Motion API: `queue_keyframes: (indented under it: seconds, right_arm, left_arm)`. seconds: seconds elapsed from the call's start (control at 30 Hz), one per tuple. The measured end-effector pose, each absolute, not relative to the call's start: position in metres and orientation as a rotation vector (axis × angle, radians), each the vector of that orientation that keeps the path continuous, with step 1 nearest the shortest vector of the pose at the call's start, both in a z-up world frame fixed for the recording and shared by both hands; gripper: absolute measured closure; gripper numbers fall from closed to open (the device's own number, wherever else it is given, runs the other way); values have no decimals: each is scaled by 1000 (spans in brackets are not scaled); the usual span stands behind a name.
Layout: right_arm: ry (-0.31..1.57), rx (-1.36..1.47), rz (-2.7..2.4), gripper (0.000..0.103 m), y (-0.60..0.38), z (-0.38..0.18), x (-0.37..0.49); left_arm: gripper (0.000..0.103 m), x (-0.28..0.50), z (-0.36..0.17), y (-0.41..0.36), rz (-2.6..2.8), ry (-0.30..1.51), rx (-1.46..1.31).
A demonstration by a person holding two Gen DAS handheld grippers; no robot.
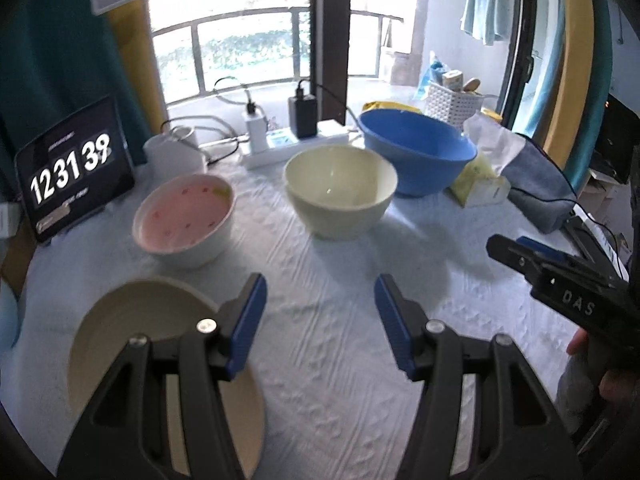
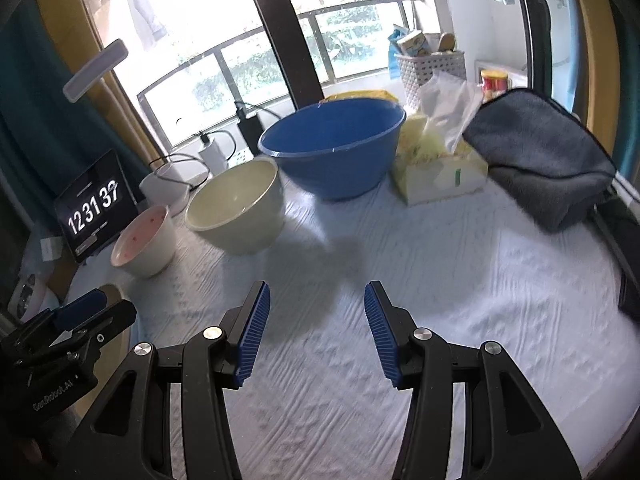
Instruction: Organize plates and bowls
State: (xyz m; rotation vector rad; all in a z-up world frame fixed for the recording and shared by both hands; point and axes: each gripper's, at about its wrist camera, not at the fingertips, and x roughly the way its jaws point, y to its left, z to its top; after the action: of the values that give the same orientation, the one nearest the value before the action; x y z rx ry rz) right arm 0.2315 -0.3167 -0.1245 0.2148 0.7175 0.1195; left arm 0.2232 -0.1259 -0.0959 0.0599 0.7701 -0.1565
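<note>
Your left gripper (image 1: pixel 320 320): jaws spread, empty. Right gripper (image 2: pixel 316 332): same. Plate (image 1: pixel 132 320) on tabletop (image 1: pixel 328 360), just left of your left jaws; nearer that hand. Pink bowl (image 1: pixel 184 220), cream bowl (image 1: pixel 340 196), blue bowl (image 1: pixel 416 152) lie ahead in row.
</note>
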Motion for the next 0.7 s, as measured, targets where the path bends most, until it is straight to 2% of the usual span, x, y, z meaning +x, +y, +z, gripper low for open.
queue_keyframes:
  seconds: [0.4,0.7]
  right_arm:
    - [613,164,83,51,-337,-91,283]
    - [594,166,24,51,-359,-91,330]
  left_arm:
    - [45,276,-71,-138,-224,655,85]
    - [45,329,-79,-151,-251,636,42]
